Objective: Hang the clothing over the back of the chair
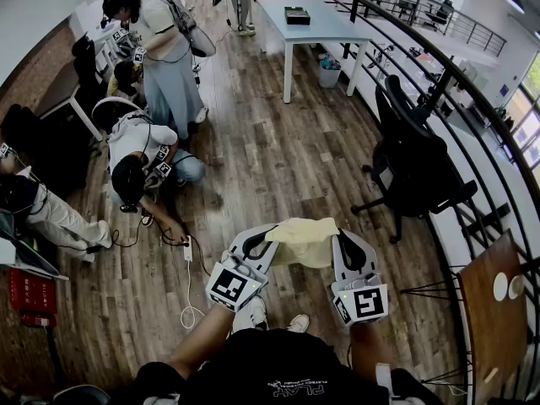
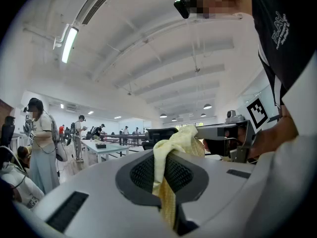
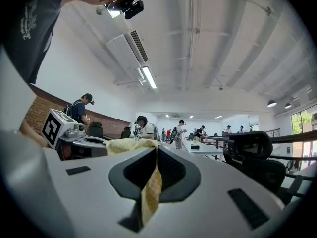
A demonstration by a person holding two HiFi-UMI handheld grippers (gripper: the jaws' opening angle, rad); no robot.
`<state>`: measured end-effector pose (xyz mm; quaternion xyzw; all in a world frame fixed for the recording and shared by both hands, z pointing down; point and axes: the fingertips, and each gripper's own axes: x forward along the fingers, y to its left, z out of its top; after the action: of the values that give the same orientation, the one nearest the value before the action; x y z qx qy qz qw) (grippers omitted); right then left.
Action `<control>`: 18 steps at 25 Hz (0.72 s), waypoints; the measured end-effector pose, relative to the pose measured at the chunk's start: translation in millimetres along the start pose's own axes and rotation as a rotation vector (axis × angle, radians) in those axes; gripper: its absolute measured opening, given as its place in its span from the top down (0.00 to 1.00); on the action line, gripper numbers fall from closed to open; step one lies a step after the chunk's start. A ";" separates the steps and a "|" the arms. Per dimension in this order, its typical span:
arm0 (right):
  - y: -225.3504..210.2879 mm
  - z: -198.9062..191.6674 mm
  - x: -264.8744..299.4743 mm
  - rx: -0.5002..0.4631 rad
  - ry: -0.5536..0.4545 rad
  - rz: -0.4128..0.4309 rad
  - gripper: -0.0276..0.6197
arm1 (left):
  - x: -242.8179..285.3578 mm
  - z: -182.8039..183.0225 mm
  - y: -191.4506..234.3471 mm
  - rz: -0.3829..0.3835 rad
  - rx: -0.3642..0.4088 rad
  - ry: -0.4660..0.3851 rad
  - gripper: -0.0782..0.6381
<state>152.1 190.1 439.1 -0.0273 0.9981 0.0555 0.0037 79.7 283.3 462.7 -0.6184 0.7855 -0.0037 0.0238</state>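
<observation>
A pale yellow garment (image 1: pixel 304 240) hangs bunched between my two grippers, held level in front of me. My left gripper (image 1: pixel 268 240) is shut on its left end; in the left gripper view the yellow cloth (image 2: pixel 168 167) runs pinched through the closed jaws. My right gripper (image 1: pixel 339 241) is shut on the right end, and the yellow cloth (image 3: pixel 151 190) shows as a thin strip clamped between its jaws. A black office chair (image 1: pixel 413 160) stands ahead to my right, by the railing, its back (image 3: pixel 250 145) visible in the right gripper view.
A curved black railing (image 1: pixel 472 99) runs along the right. A long white table (image 1: pixel 304 19) stands far ahead. Several people stand and crouch on the wooden floor (image 1: pixel 278 154) at left, with cables near them. A brown small table (image 1: pixel 498 310) sits at the right.
</observation>
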 end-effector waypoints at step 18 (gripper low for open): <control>24.1 7.8 17.2 0.034 -0.038 0.016 0.91 | -11.5 5.1 22.4 -0.032 0.038 -0.002 0.86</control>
<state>133.6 213.9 433.8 -0.0182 0.9988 0.0392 0.0226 60.8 299.8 457.2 -0.6303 0.7753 -0.0182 0.0362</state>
